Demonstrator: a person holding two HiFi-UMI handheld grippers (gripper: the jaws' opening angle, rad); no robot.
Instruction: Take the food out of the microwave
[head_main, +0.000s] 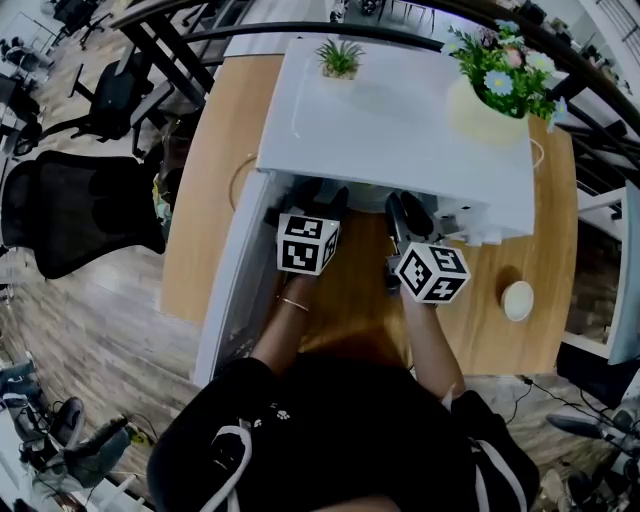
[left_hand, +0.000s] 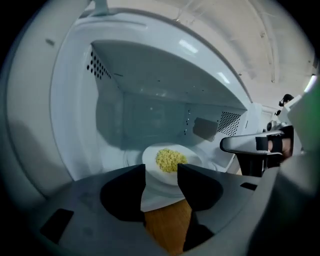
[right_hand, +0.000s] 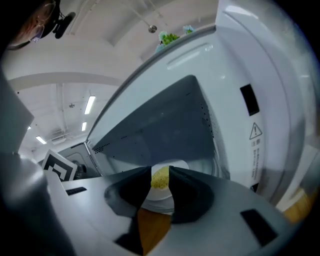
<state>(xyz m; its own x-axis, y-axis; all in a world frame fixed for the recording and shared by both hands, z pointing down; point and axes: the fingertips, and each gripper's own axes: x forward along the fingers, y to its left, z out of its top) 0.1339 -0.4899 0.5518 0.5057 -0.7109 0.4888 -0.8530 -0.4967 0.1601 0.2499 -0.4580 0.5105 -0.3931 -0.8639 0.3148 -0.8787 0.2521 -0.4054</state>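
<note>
A white microwave (head_main: 390, 120) stands on a wooden table (head_main: 205, 200) with its door (head_main: 232, 290) swung open to the left. Inside the cavity (left_hand: 150, 115) sits a white plate (left_hand: 152, 175) with a heap of yellow food (left_hand: 170, 160). My left gripper (left_hand: 161, 171) hovers open at the cavity mouth, just short of the plate's near rim, holding nothing. My right gripper (right_hand: 160, 174) is beside it on the right, open by a narrower gap and empty, with the food (right_hand: 160, 177) showing between its jaws. In the head view both the left gripper (head_main: 318, 200) and the right gripper (head_main: 405, 222) reach under the microwave's front edge.
A small potted plant (head_main: 340, 57) and a yellow vase of flowers (head_main: 490, 100) stand on top of the microwave. A small white round dish (head_main: 517, 300) lies on the table at the right. A black office chair (head_main: 80, 210) is to the left of the table.
</note>
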